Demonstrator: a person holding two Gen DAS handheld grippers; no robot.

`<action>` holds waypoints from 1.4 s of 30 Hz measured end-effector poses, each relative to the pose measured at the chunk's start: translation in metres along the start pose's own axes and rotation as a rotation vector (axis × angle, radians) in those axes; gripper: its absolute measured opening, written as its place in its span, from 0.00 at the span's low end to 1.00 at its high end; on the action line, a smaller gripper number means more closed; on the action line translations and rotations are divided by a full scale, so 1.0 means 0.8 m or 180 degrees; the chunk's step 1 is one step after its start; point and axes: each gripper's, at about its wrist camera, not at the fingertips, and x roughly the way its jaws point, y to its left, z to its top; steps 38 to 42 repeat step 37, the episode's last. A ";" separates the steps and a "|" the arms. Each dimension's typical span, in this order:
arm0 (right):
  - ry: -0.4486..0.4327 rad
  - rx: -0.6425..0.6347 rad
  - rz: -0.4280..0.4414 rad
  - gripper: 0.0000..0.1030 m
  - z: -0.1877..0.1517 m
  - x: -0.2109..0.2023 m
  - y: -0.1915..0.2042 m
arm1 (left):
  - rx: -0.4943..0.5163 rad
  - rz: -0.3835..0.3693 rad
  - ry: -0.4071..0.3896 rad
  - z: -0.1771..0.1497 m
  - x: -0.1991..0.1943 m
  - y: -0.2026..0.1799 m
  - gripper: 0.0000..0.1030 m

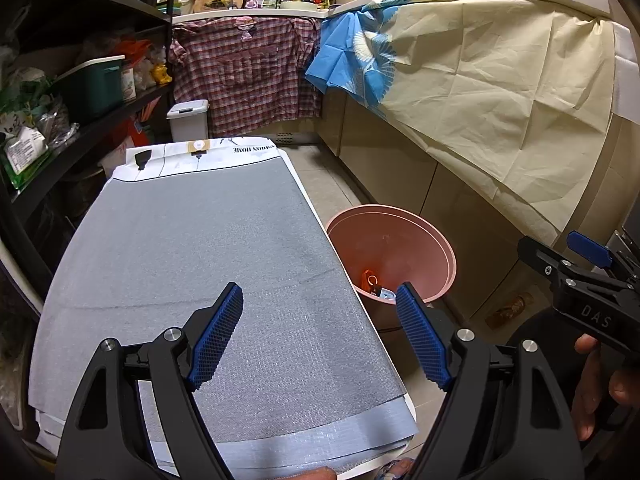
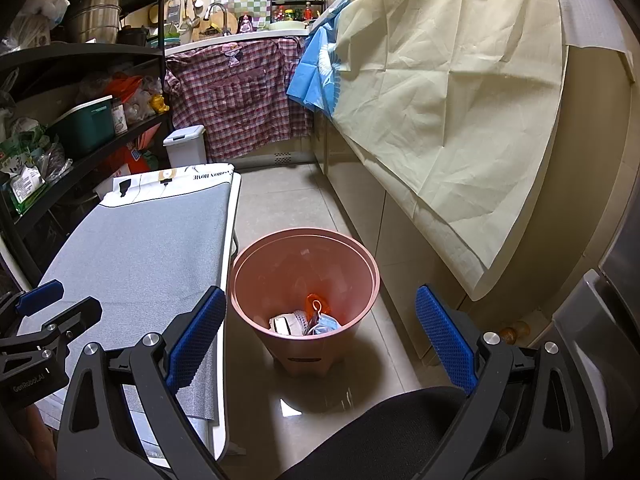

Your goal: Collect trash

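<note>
Black letters "DAS" mark the right gripper (image 1: 576,264), "GenRobot.AI" the left gripper (image 2: 44,308); both stand spread, holding nothing, near the pink bin (image 2: 360,280).

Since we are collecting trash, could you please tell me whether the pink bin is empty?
Not empty: the pink bin holds a small pile of trash at its bottom, well below the rim.

Beside the smooth pink plastic bin (image 2: 304,268), the table (image 1: 192,248) wears matt grey woven-looking cloth. The floor tiles (image 2: 320,396) under the bin are glossy. Behind it hangs creased cream sheeting (image 2: 448,112). The gripper pads (image 1: 218,340) are knobbly blue, on matt black plastic arms.
</note>
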 end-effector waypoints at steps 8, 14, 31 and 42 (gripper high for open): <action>-0.0001 0.0003 -0.0004 0.91 0.000 0.000 0.001 | -0.0005 -0.0002 -0.0013 0.000 -0.001 0.001 0.74; 0.0002 0.0007 -0.0003 0.91 0.000 0.000 0.001 | -0.0003 -0.0005 -0.0025 0.000 -0.001 0.001 0.74; 0.0001 0.0008 -0.0006 0.91 0.000 0.000 0.002 | 0.0017 0.0005 -0.0062 0.000 -0.003 0.000 0.75; 0.0001 0.0004 -0.0006 0.91 0.000 0.000 0.001 | -0.0005 0.0016 -0.0010 0.000 -0.002 0.003 0.75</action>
